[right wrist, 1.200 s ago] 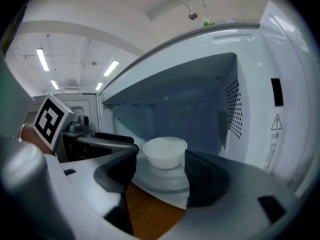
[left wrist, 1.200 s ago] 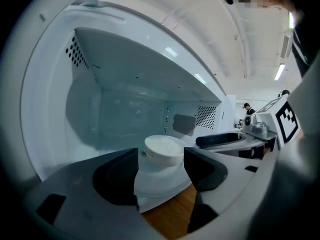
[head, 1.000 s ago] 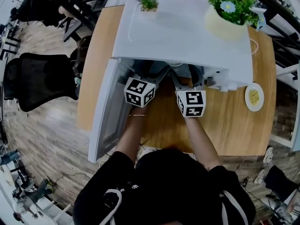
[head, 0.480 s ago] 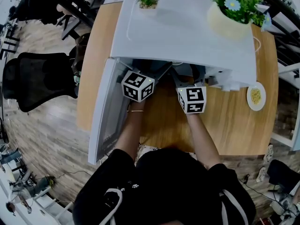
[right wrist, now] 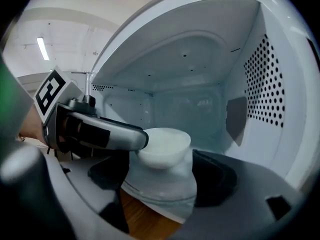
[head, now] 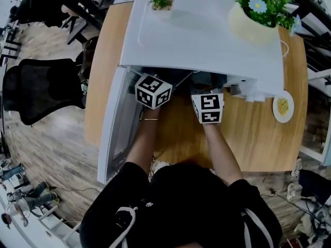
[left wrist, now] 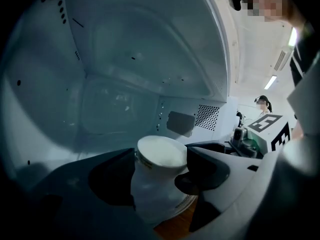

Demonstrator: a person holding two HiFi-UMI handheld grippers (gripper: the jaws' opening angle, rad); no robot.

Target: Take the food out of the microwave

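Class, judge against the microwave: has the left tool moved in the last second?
Yes. The left tool has pushed farther in toward the microwave opening.

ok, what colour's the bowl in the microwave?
The bowl is plain white; the right gripper view shows it best.

The microwave (head: 201, 35) is standing on the bench (head: 258, 138), its door (head: 115, 133) hanging open leftward. Inside, the bowl (left wrist: 160, 153) is sitting between the jaws of my left gripper (left wrist: 160, 176) and of my right gripper (right wrist: 162, 179). A plate (head: 282, 106) is lying on the bench, right of the microwave.
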